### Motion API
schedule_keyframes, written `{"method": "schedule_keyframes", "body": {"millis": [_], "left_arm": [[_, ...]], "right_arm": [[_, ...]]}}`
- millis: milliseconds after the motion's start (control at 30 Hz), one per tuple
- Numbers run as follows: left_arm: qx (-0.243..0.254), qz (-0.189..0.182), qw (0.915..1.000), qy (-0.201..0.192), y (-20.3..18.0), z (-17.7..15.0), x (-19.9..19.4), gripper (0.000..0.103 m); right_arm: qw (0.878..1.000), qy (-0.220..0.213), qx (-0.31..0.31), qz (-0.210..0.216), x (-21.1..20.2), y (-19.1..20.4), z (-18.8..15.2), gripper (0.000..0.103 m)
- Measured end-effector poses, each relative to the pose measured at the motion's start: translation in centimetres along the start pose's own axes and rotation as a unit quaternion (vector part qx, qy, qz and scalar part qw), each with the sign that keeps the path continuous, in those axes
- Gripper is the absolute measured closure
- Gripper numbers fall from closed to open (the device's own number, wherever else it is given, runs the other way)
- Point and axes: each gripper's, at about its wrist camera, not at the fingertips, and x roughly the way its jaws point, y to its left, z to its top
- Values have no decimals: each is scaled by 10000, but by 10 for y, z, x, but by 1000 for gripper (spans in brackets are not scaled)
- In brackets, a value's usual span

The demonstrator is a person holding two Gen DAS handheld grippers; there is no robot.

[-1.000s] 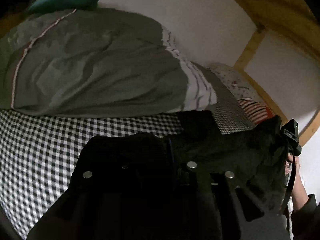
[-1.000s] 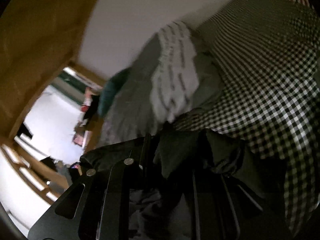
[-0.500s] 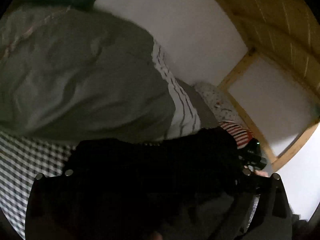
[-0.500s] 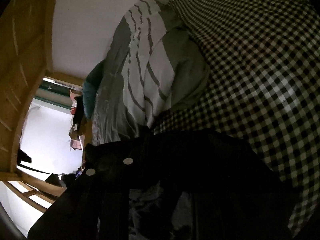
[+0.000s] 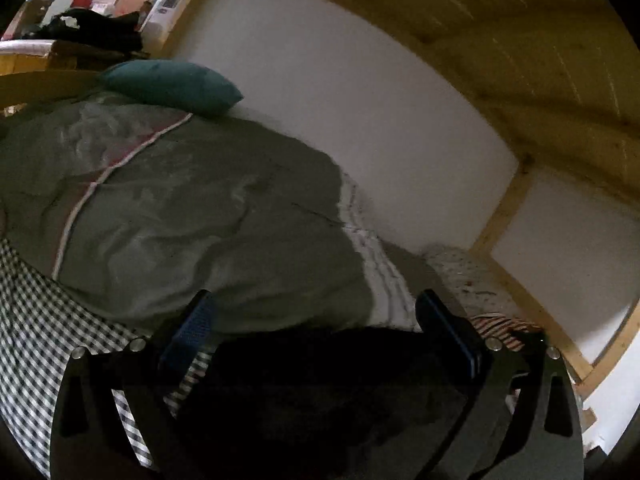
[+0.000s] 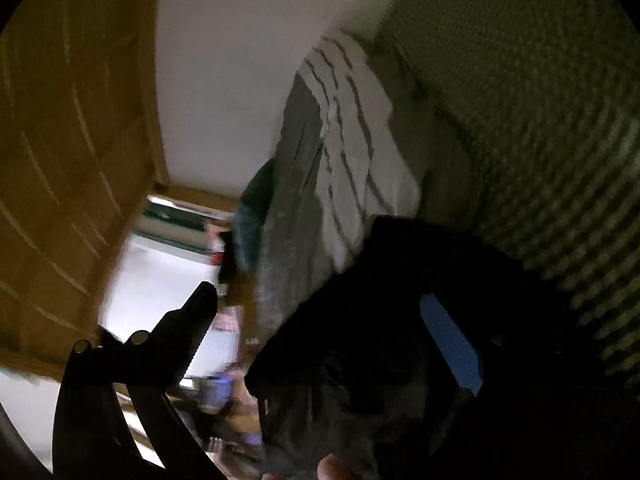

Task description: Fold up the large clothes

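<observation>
A black garment point(image 5: 320, 380) lies low in the left wrist view, bunched on the checkered bed sheet point(image 5: 32, 320). My left gripper point(image 5: 316, 300) stands open above it, blue pads wide apart and touching no cloth. In the right wrist view the same black garment point(image 6: 380, 320) hangs in a dark heap between the fingers of my right gripper point(image 6: 316, 294). Its jaws are opening. The cloth drapes against the right blue pad point(image 6: 452, 344), and the left finger stands free. A person's fingertip point(image 6: 332, 466) shows at the bottom edge.
A grey-green duvet point(image 5: 180, 220) with a white striped underside point(image 6: 352, 140) is heaped along the white wall, with a teal pillow point(image 5: 172, 84) at its far end. Wooden beams point(image 5: 500, 220) frame the bed. A red-striped cloth point(image 5: 500, 326) lies to the right.
Both grippers were shut on the black garment and have opened wide, letting it drop. The left gripper rose and tipped upward; the right one moved sideways.
</observation>
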Motion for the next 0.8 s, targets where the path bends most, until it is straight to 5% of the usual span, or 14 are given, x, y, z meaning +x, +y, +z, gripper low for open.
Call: {"method": "schedule_keyframes", "body": {"millis": [67,133,233,300,400,433,467,533,600,667,733,767,800], "left_arm": [[223,151,9996,109,-6,-1,4,5],[656,32,9977,191,-29,-9,6,5],[1472,-226,9861,732,-74,-36,33,5],[2028,-120,9702,1318,-99,-66,66,5],[2655,979,9370,2049,-108,-107,123,5],[2680,1403,9273,2203,-101,-116,141,4],[2622,1591,9240,2283,-94,-119,151,4],[2240,1688,9297,2386,-73,-114,168,4],[1911,1589,9371,2452,-60,-107,175,4],[1823,1755,9404,2274,-55,-101,174,4],[1634,2243,9412,1927,-46,-90,168,4],[1533,2296,9443,1790,-46,-84,163,4],[1416,2366,9478,1599,-46,-77,153,4]], "right_arm": [[9901,-266,-1197,-675,-10,38,-7,3],[9680,-187,-2213,-1167,-10,74,-21,3],[9125,556,-3512,-2024,17,116,-58,3],[8687,1070,-4140,-2500,45,130,-95,3],[8119,1860,-4662,-2983,87,121,-145,3],[7792,2028,-4839,-3430,106,108,-159,3],[7665,2075,-4833,-3685,114,96,-162,4],[7822,1957,-4513,-3824,117,78,-149,4],[8135,1701,-3936,-3930,109,63,-120,4],[8214,1256,-3694,-4161,95,56,-99,3],[8093,799,-3540,-4619,79,51,-86,4],[7766,354,-3538,-5201,69,48,-78,4],[7650,87,-3476,-5422,58,49,-73,4]]}}
